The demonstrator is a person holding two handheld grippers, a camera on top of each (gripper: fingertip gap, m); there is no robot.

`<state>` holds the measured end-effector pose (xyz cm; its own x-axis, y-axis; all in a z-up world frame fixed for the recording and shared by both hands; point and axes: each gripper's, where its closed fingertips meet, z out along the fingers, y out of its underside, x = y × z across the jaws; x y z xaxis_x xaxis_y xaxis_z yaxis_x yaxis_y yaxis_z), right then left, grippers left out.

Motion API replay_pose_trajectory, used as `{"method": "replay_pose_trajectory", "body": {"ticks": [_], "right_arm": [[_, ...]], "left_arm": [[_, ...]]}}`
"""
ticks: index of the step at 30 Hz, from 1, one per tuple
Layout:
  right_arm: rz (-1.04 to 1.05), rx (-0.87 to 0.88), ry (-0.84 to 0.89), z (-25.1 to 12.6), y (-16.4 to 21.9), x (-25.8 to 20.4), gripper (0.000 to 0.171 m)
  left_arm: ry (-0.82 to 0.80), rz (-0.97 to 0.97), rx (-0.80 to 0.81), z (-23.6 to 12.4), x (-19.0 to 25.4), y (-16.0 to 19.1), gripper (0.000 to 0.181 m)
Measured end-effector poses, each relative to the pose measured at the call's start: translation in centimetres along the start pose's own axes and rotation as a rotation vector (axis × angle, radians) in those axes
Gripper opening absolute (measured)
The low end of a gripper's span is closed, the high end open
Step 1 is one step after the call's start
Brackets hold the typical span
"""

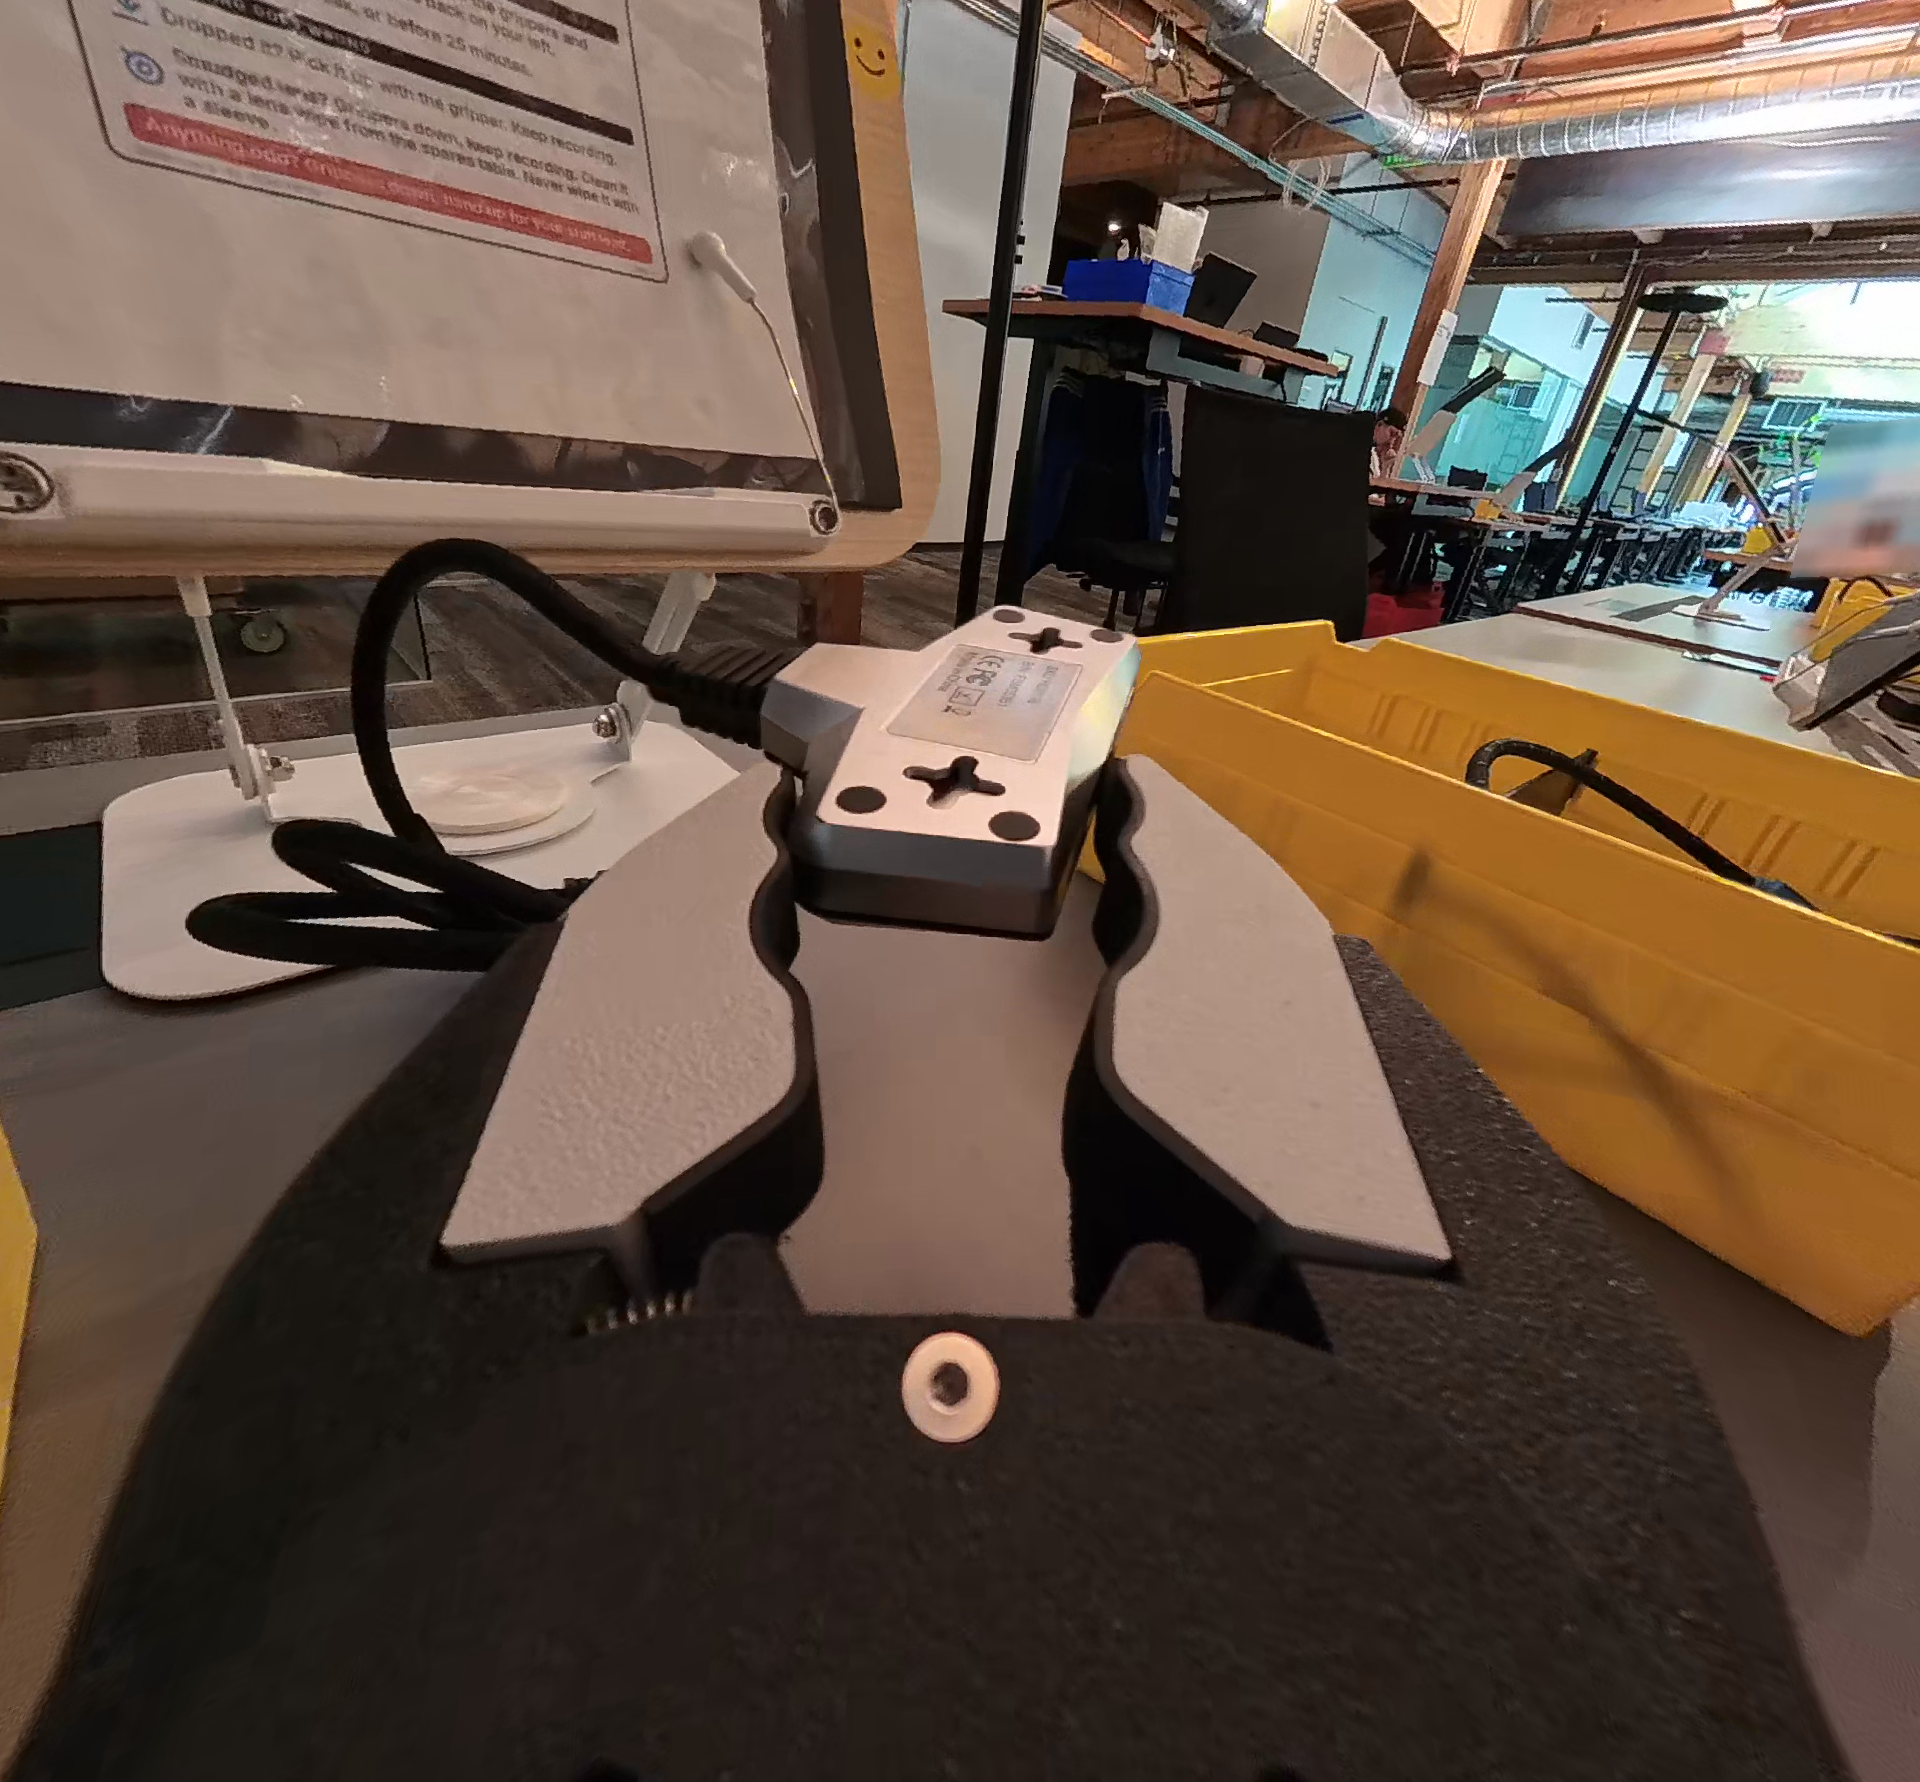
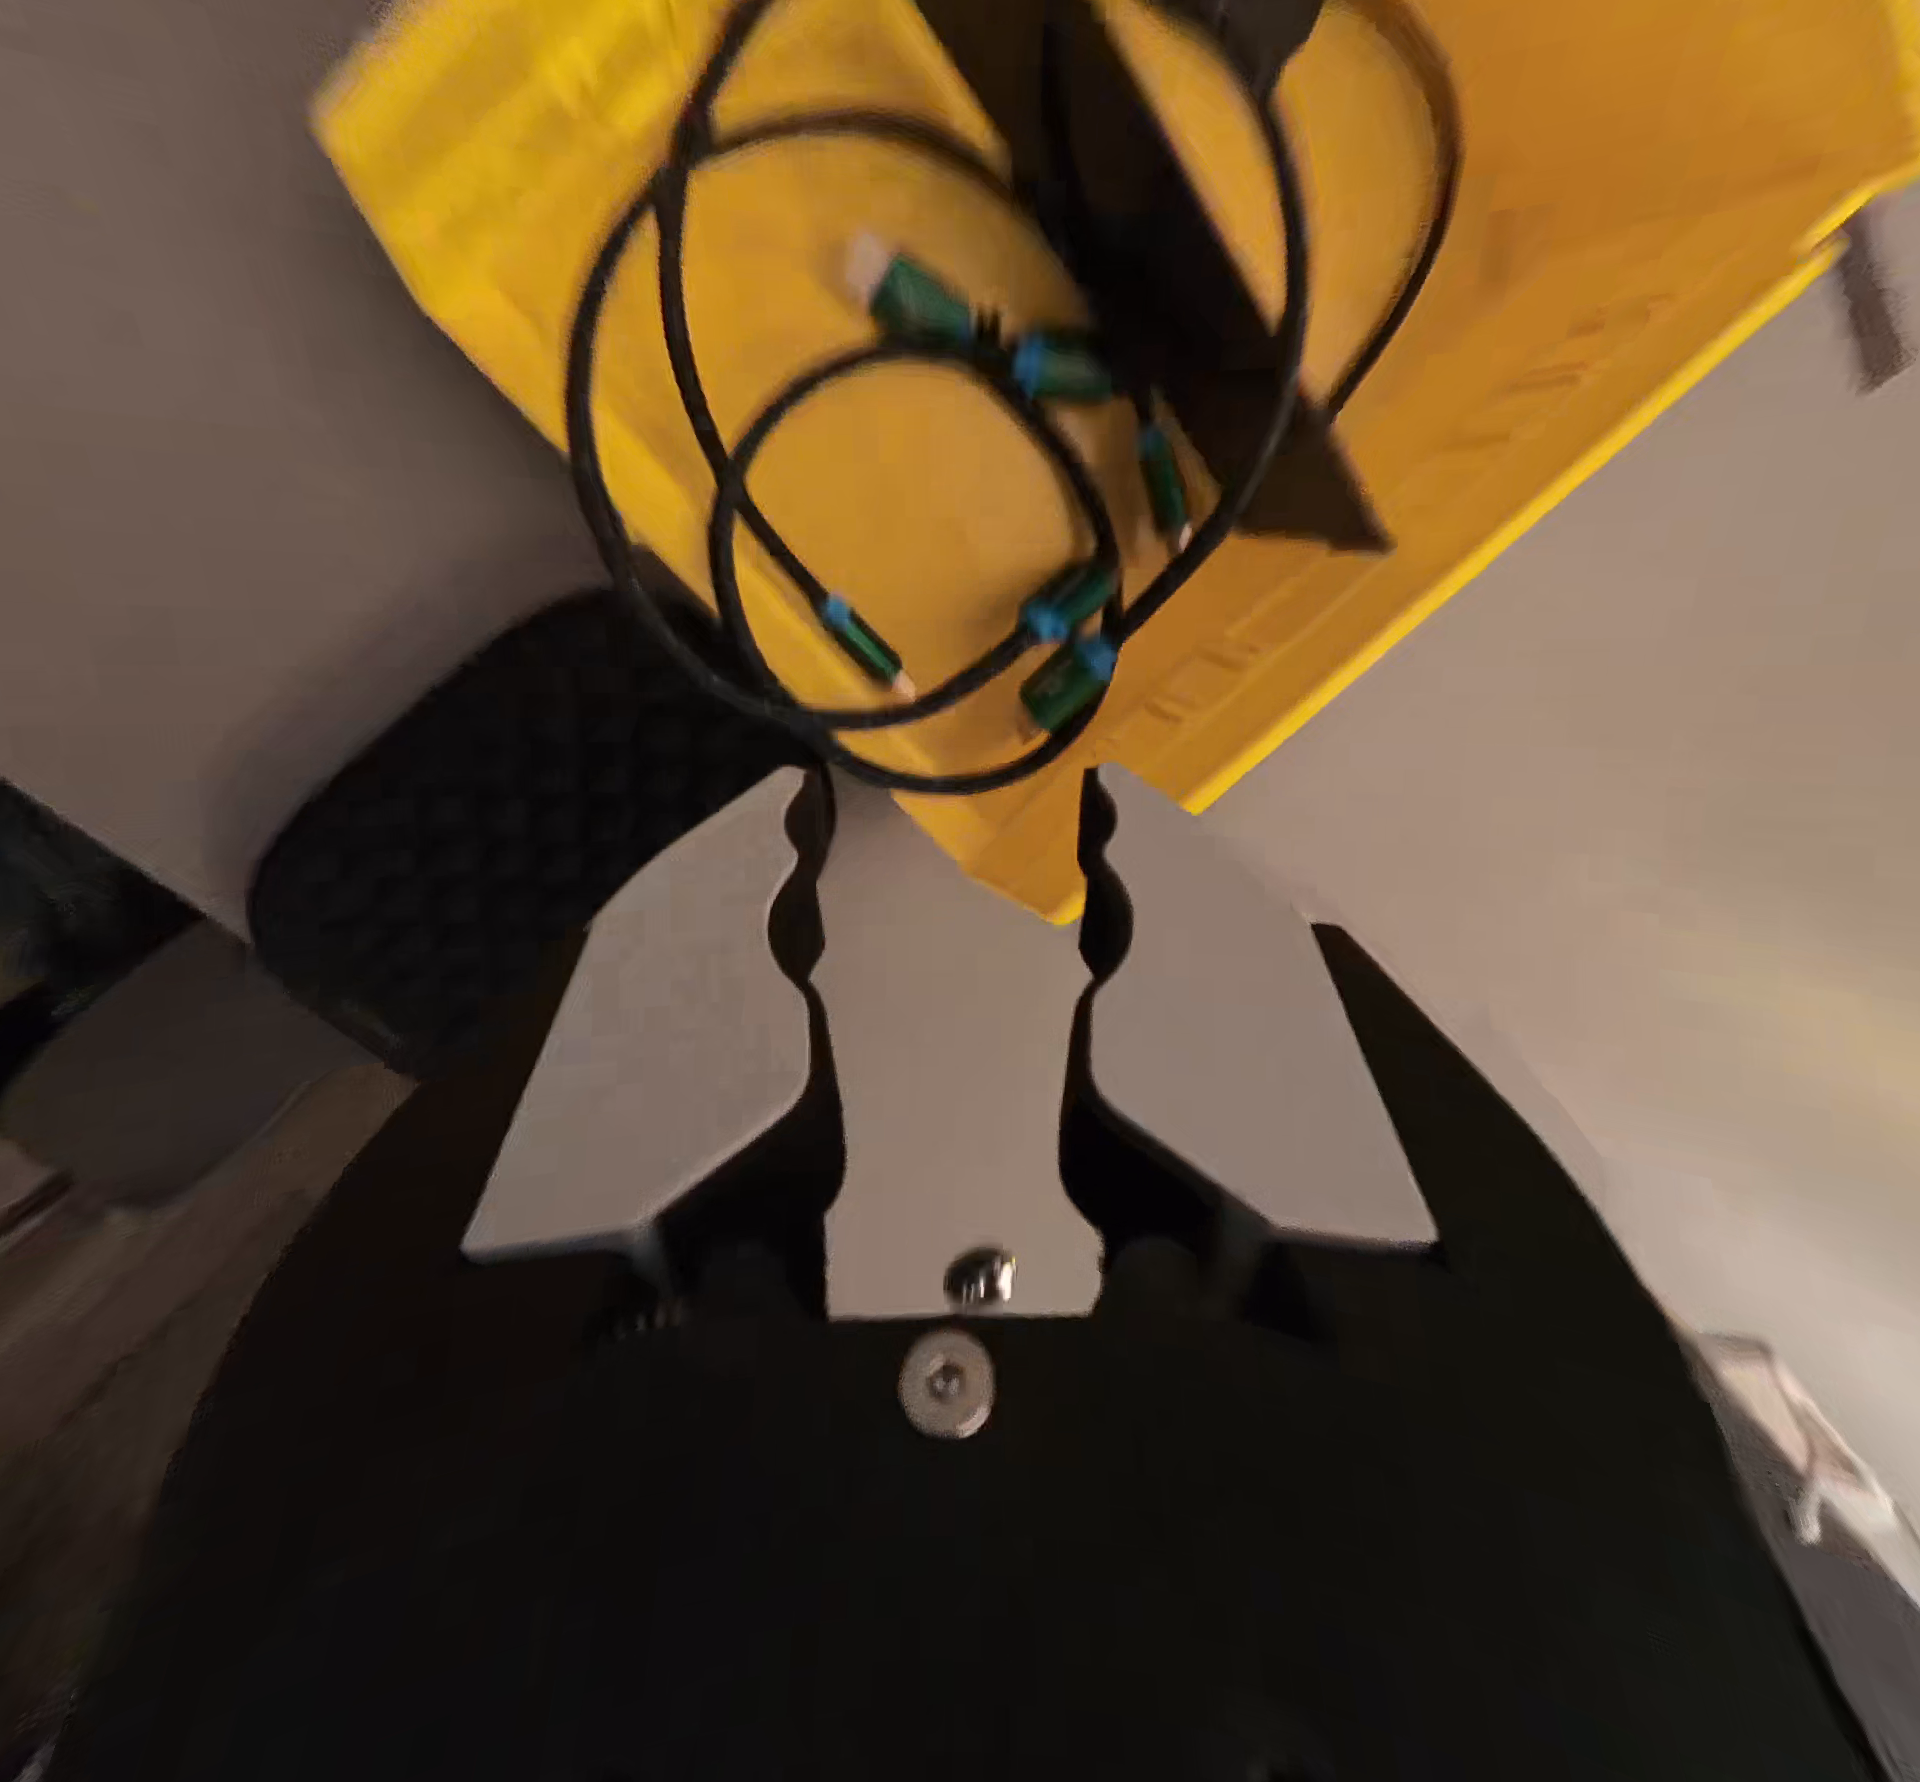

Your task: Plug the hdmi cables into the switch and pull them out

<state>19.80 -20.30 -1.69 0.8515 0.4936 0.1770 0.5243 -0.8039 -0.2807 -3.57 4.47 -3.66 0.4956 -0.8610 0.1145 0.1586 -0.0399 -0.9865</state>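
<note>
My left gripper [image 1: 940,828] is shut on a silver HDMI switch [image 1: 951,766], held with its underside and label up, above the grey table. A thick black braided cable [image 1: 416,745] is plugged into the switch's left side and loops down onto a white stand base. My right gripper [image 2: 956,797] is open and empty, looking down from above the near edge of a yellow bin [image 2: 1455,205]. Several thin black HDMI cables [image 2: 665,444] with green and blue plugs [image 2: 1070,610] lie coiled in that bin. The right wrist view is blurred.
A yellow bin [image 1: 1558,953] with a black cable end in it sits right of the switch. A tilted board with a printed sheet [image 1: 364,122] on a white stand [image 1: 208,880] is at the back left. A black textured pad [image 2: 499,828] lies left of the bin. The tips of one gripper are about 35 cm away from the tips of the other.
</note>
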Motion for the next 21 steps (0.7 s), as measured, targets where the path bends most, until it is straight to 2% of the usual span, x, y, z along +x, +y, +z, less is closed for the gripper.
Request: {"method": "replay_pose_trajectory", "body": {"ticks": [1, 3, 5, 7, 10, 15, 18, 21], "right_arm": [[-0.009, 0.095, 0.027, -1.1, -1.9, 0.0, 0.050], [-0.075, 0.344, 0.091, -3.2, -6.8, -1.0, 0.054], [-0.230, 0.554, 0.110, -4.3, -11.7, -4.1, 0.059], [-0.443, 0.626, 0.173, -3.3, -15.1, -7.1, 0.064], [-0.676, 0.546, 0.315, 0.3, -18.5, -8.3, 0.064], [-0.690, 0.527, 0.239, 3.6, -23.3, -7.4, 0.066], [-0.620, 0.425, 0.052, 5.6, -23.8, -7.1, 0.066], [-0.597, 0.328, -0.057, 7.0, -23.7, -7.0, 0.065]], "left_arm": [[0.008, 0.005, 0.001, 0.1, 0.2, 0.0, 0.055], [0.043, 0.019, 0.005, 0.2, 1.0, -0.1, 0.055], [0.110, 0.037, 0.023, 0.2, 2.3, -0.4, 0.054], [0.168, 0.075, 0.045, 0.0, 3.6, -0.9, 0.054], [0.200, 0.180, 0.072, -0.4, 5.1, -1.5, 0.054], [0.275, 0.283, 0.059, -0.8, 7.3, -1.4, 0.054], [0.300, 0.309, 0.074, -1.1, 7.9, -1.7, 0.054], [0.332, 0.293, 0.111, -1.4, 8.3, -2.5, 0.054]]}}
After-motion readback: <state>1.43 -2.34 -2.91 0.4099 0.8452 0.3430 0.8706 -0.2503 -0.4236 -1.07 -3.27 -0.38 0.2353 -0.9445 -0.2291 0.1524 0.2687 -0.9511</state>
